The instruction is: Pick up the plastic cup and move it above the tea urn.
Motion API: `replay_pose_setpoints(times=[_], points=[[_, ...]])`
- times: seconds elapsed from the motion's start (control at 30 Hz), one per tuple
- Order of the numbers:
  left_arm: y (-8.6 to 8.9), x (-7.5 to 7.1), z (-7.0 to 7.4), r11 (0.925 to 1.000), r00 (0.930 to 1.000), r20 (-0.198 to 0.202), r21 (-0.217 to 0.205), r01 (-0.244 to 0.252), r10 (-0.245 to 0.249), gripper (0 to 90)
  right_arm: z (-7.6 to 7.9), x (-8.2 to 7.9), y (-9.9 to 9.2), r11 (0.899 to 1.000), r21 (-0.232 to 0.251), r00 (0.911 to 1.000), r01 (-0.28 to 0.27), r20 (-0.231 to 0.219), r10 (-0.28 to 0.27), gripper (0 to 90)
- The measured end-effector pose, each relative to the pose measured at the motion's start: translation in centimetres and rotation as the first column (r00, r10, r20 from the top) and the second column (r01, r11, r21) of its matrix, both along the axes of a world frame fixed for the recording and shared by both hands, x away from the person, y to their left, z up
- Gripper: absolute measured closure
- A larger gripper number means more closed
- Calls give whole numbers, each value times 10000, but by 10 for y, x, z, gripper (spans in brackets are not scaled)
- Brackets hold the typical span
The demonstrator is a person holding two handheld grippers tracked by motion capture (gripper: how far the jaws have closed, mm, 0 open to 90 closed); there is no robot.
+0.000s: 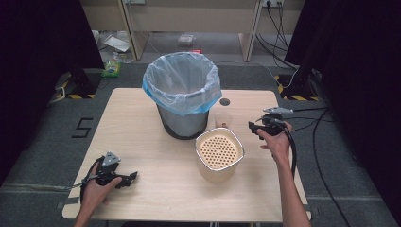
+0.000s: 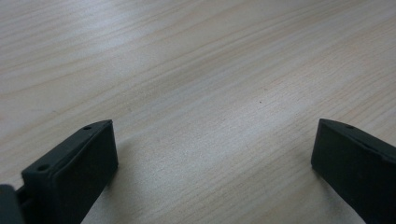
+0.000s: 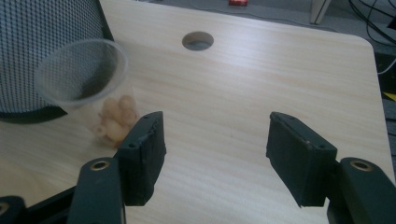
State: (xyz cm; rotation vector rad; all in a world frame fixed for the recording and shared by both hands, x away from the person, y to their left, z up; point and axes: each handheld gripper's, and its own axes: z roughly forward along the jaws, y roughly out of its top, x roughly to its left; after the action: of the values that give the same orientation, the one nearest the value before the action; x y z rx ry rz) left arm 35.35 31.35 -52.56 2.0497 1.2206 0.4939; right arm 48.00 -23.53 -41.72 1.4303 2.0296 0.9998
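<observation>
The left gripper (image 1: pixel 124 179) is held low at the near left corner of the wooden counter (image 1: pixel 142 142), its fingers (image 2: pixel 74 172) spread wide over bare wood. At the middle back a mesh bin (image 1: pixel 182 94) lined with a pale blue bag is seen, and near it toward the person stands a cream container (image 1: pixel 220 153) with a perforated insert. Between the two — just right of the bin — a clear plastic cup (image 3: pixel 86 81) is set upright, with pale lumps at its bottom. The right gripper (image 1: pixel 255 128) is held at the right beside that cup, fingers (image 3: pixel 142 154) spread — nothing between them.
</observation>
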Motion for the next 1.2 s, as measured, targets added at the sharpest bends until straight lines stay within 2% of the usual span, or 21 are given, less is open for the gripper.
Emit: replay_pose_setpoints(times=[0.1, 0.33, 0.43, 0.53, 0.67, 0.77, 1.2], points=[[0, 0, 0, 10000, 10000, 6, -5, 0, 0, 0, 3, 5, 3, 10000, 50, 10000, -50, 11, 50, 405], [0, 0, 0, 10000, 10000, 10, -15, 4, -4, 0, 9, 27, 21, 9979, 330, 9984, -559, -112, 563, 470], [0, 0, 0, 10000, 10000, 7, -4, 0, 0, 0, 10, 32, 31, 9963, 149, 9962, -844, -196, 846, 486], [0, 0, 0, 10000, 10000, 6, -1, 3, -3, 0, 10, 35, 37, 9945, 289, 9945, -1008, -252, 1015, 498], [0, 0, 0, 10000, 10000, 9, -2, 3, -3, 0, 7, 43, 48, 9910, 46, 9895, -1338, -552, 1338, 527], [0, 0, 0, 10000, 10000, 0, -1, -1, 1, 0, 5, 47, 52, 9883, 112, 9865, -1521, -590, 1525, 553], [0, 0, 0, 10000, 10000, 5, -1, 2, -2, 0, -1, 59, 72, 9802, -240, 9756, -1968, -1044, 1933, 595]])
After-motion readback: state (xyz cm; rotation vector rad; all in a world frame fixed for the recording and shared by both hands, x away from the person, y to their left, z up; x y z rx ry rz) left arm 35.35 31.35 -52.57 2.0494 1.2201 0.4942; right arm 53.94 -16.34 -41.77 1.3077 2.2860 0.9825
